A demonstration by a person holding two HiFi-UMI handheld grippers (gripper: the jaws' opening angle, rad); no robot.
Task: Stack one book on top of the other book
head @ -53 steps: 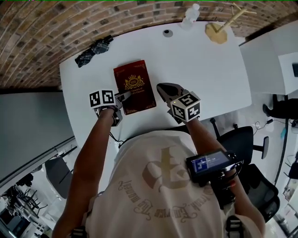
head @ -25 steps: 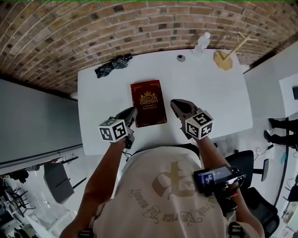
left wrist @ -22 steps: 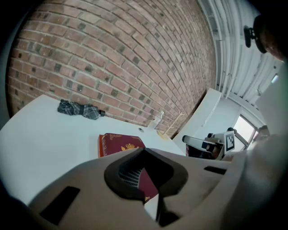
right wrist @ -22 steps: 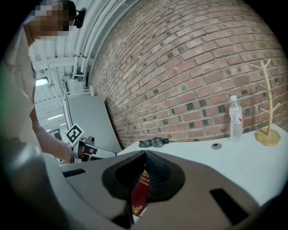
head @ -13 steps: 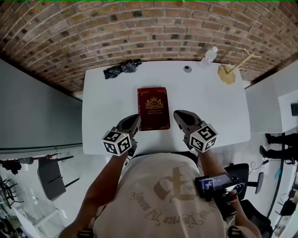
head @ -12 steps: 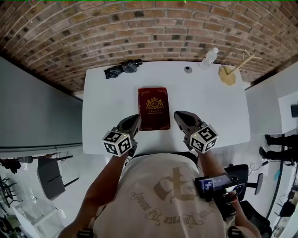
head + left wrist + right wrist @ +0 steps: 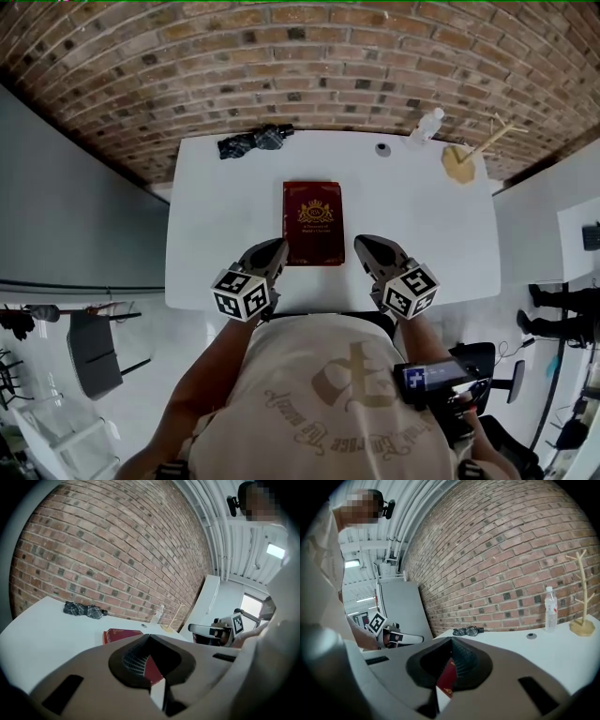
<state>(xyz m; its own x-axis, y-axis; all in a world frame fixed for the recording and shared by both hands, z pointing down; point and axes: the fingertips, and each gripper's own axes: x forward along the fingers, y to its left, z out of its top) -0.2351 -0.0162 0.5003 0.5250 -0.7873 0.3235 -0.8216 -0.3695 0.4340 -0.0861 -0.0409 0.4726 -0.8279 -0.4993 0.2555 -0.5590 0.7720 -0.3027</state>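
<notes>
A dark red book with a gold crest lies flat in the middle of the white table. Whether a second book lies under it I cannot tell. My left gripper hovers off the book's near left corner, shut and empty. Off the near right corner my right gripper hovers, also shut with nothing in it. In the left gripper view the book shows past the closed left gripper. A strip of the book shows below the closed right gripper in the right gripper view.
A folded dark umbrella lies at the table's far left. A water bottle, a small round cap and a wooden branch stand are at the far right. A brick wall backs the table. An office chair stands at my right.
Both grippers have drawn back from the book toward the table's near edge and risen a little. The book has not moved.
</notes>
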